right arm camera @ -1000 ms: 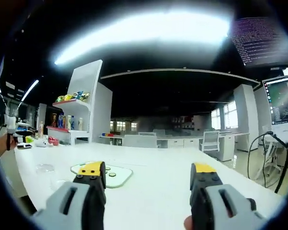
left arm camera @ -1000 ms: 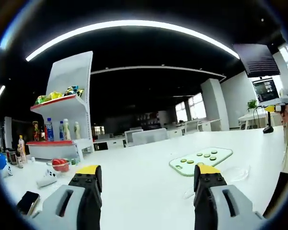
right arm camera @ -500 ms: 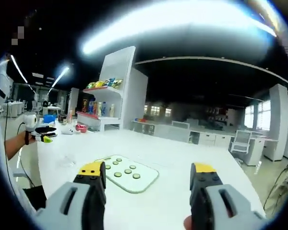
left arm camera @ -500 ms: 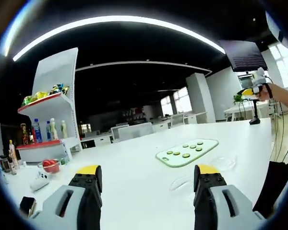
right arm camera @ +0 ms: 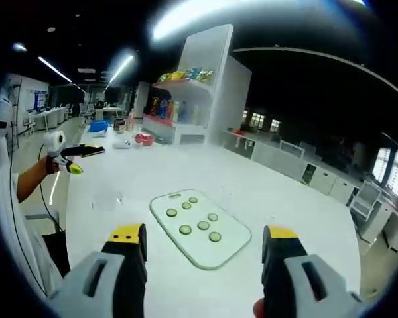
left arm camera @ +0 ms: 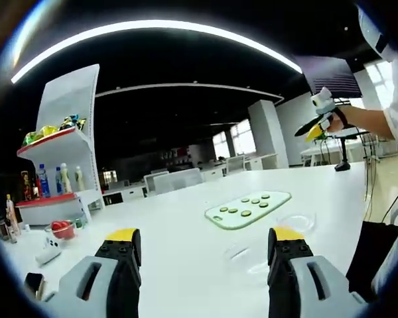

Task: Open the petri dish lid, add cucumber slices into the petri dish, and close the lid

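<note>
White surface (right arm camera: 265, 199) carries a cutting board (right arm camera: 200, 228) of cucumber slices (right arm camera: 203, 225), with the clear petri dish (left arm camera: 296, 222) just beside it. Nearly invisible, its lid risks a mis-grip. Left tool (left arm camera: 204, 246) and right tool (right arm camera: 203, 244) hover raised, jaws spread, holding nothing.

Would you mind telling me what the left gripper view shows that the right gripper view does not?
Left gripper view alone: clear petri dishes on the table beside the board, and a red bowl near the shelf. Right gripper view alone: a blue container on a far desk. Both share the white table, the pale green cutting board carrying cucumber slices, the snack shelf, and open jaws holding nothing.
</note>
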A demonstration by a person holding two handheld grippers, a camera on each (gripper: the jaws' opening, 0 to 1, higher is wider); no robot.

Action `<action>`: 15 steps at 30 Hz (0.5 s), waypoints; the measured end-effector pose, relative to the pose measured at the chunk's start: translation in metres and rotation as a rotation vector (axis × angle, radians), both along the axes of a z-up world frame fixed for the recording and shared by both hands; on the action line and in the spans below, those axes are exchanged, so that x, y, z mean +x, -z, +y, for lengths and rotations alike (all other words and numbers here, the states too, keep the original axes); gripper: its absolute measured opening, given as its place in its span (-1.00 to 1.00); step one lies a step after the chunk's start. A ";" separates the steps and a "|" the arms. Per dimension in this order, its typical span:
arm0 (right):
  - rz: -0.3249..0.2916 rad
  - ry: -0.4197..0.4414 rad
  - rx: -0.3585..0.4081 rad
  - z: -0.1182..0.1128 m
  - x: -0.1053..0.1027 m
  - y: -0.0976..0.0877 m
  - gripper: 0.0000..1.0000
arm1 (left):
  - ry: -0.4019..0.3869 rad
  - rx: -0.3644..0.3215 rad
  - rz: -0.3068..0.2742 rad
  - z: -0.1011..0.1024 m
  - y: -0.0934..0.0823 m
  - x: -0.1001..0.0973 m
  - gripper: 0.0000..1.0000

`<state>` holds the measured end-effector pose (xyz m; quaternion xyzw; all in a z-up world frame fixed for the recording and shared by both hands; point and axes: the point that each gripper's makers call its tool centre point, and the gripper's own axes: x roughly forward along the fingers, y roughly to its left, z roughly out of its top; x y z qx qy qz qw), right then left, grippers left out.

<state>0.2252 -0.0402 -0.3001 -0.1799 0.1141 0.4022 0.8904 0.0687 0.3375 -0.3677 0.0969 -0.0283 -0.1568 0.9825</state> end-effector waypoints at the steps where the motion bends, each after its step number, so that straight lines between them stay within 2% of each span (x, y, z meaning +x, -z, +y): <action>1: 0.004 -0.016 -0.022 0.006 0.003 0.001 0.38 | 0.003 0.001 -0.001 -0.001 0.000 0.000 0.56; 4: 0.017 -0.033 -0.087 0.018 0.014 0.007 0.38 | 0.016 0.008 -0.002 -0.007 -0.001 -0.001 0.57; 15: 0.092 -0.073 -0.201 0.044 0.040 0.032 0.33 | 0.054 0.019 0.002 -0.020 0.000 -0.001 0.57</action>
